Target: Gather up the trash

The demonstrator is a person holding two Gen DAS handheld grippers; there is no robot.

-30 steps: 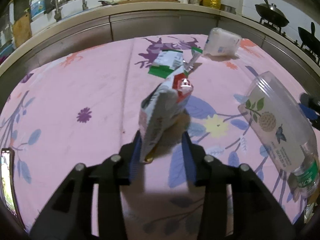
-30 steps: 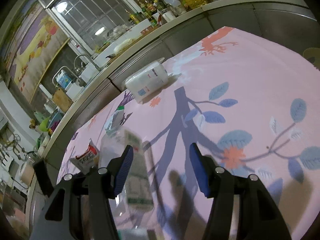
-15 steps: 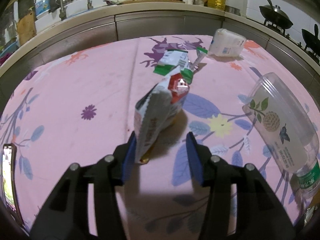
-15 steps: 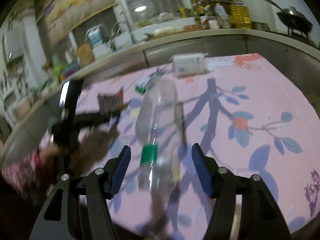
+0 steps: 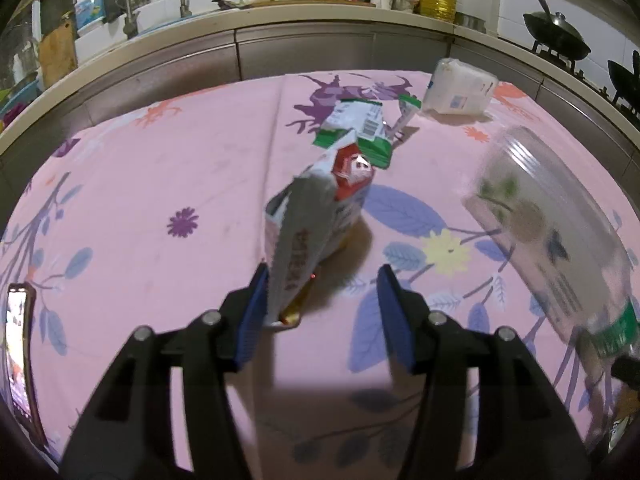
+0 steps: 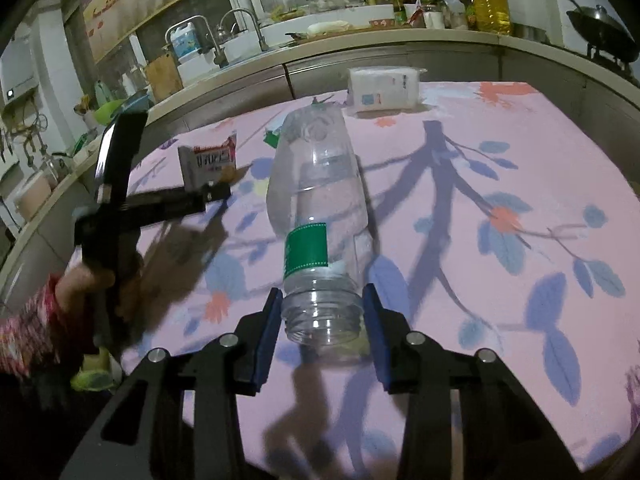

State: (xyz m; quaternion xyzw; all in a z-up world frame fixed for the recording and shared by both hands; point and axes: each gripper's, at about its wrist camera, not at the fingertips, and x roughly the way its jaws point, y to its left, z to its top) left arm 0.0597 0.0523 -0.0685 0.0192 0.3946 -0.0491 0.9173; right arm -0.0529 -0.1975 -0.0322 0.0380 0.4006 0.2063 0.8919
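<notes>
My left gripper [image 5: 320, 300] is open; a red-and-white snack bag [image 5: 316, 224] stands between its fingers, leaning on the left finger [image 5: 256, 300]. My right gripper [image 6: 320, 320] has both pads against the neck of a clear plastic bottle [image 6: 316, 200] with a green label and holds it above the pink cloth; the bottle also shows blurred at the right of the left wrist view [image 5: 552, 232]. A green-and-white wrapper [image 5: 356, 128] lies beyond the bag. A white tissue pack [image 5: 460, 88] lies at the far edge, also in the right wrist view [image 6: 382, 88].
The table carries a pink floral cloth [image 5: 160, 184]. A phone [image 5: 20, 352] lies at its left edge. A kitchen counter [image 5: 280, 12] with sink, bottles and woks runs behind. The left gripper and the hand holding it show in the right wrist view [image 6: 120, 208].
My right gripper swung round onto the bottle, closed on its neck and lifted it. My left gripper opened wider around the snack bag.
</notes>
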